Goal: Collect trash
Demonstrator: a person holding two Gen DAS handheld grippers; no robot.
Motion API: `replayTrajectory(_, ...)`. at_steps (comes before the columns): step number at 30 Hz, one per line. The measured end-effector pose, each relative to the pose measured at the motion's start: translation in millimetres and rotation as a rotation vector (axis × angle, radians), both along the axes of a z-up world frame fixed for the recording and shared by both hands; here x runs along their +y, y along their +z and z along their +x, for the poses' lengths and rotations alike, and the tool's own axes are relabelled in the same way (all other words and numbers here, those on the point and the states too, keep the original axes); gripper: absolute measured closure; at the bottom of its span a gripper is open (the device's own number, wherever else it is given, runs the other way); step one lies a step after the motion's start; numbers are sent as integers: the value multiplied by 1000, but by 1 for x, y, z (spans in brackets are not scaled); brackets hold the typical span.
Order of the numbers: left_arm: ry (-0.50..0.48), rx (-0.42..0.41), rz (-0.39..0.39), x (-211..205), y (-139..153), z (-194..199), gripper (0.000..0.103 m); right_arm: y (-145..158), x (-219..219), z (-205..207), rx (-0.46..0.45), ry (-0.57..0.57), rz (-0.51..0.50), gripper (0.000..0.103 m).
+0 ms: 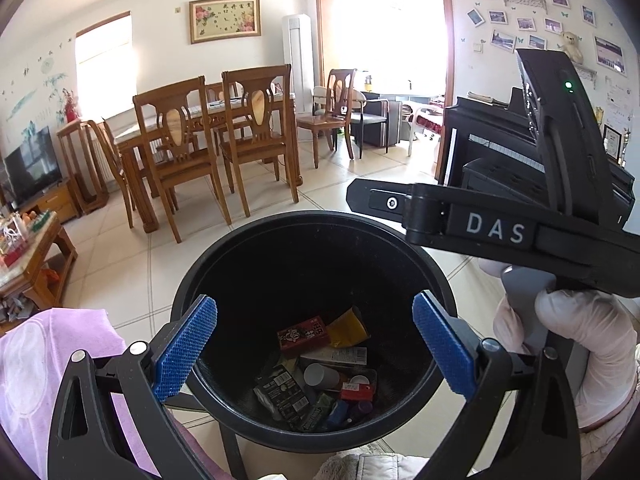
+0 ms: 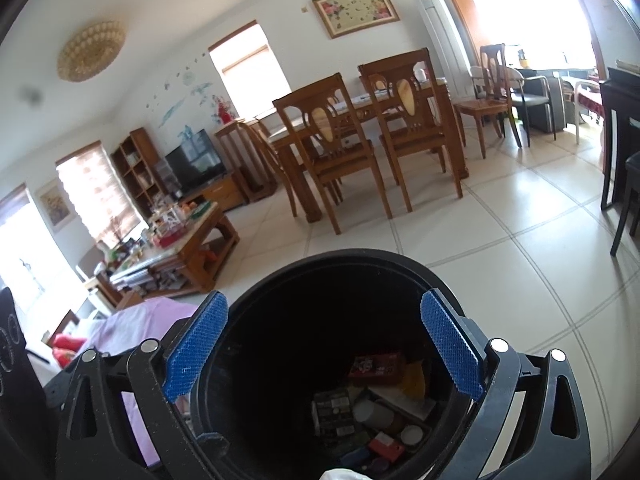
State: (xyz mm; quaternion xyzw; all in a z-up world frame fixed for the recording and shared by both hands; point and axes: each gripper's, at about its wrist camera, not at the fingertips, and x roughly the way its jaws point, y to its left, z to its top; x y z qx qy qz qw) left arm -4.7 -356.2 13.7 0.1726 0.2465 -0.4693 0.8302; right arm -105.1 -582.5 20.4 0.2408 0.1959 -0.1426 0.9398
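A round black trash bin [image 1: 240,420] stands on the tiled floor right below both grippers. Several pieces of trash lie at its bottom: a red box [image 1: 303,333], a yellow wrapper [image 1: 347,328], a dark packet [image 1: 282,394] and small containers. My left gripper [image 1: 315,350] hangs open above the bin's mouth, blue pads [image 1: 186,350] wide apart and nothing between them. In the right wrist view the same bin [image 2: 256,300] fills the bottom, the red box [image 2: 376,364] inside. My right gripper [image 2: 324,348] is open and empty over it. In the left wrist view a gloved hand [image 1: 580,332] holds the right gripper's body [image 1: 500,232].
A purple cloth [image 1: 40,360] lies left of the bin. A low wooden coffee table [image 2: 192,240] crowded with items stands further left. Wooden dining chairs [image 1: 180,152] and a table are behind the bin. A black piano [image 1: 500,152] stands at the right. Pale tiled floor [image 2: 500,280] stretches beyond.
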Motion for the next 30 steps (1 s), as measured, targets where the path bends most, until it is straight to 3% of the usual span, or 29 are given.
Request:
replayTrajectory(16,-2,41,-38,16,5,1,5,8,9,-5,-9,-26,-11,7)
replayTrajectory(30,57,14,-57,42,13,-1,5,11,14,-5,-17,-30,-13,7)
